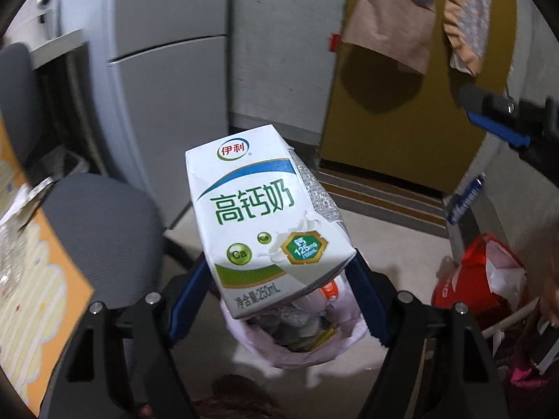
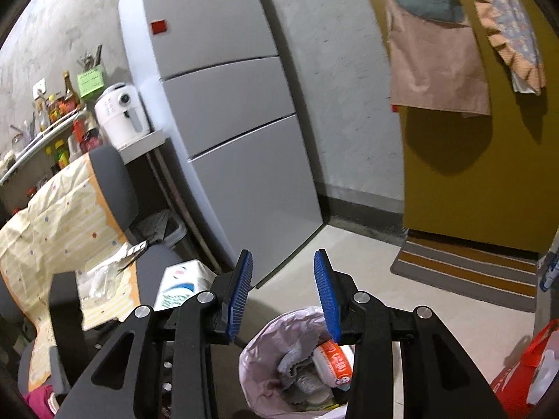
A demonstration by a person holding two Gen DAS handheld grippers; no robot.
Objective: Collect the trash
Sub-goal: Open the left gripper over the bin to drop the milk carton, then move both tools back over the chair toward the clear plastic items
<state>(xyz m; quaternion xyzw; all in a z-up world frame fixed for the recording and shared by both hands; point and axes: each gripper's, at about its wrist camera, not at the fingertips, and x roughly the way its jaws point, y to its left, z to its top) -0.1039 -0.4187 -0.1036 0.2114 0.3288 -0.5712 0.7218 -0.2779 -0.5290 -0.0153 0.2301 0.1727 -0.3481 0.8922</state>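
The main risk here is the milk carton (image 1: 269, 216) missing the trash bin (image 1: 297, 345). The carton is hanging tilted, gripped only near its lower end, so most of its length is sticking out forward beyond the left claw (image 1: 279, 289); if released from this angle it is likely to tumble and could strike the bag's rim or land on the floor just ahead of the bin. The bin is also looking fairly full, with crumpled wrappers and an orange-labelled container (image 2: 333, 361) piled near the top, so the carton may bounce or roll off the heap.

The left claw is pinching the carton, its blue pads pressing against the carton's two sides, spread about as wide as the carton's body. The bin is sitting directly below and slightly ahead of this claw.

The right claw (image 2: 284, 293) is standing spread apart, holding and touching nothing, hovering above the bin's near rim. To its left, the carton is showing just beyond its left finger.
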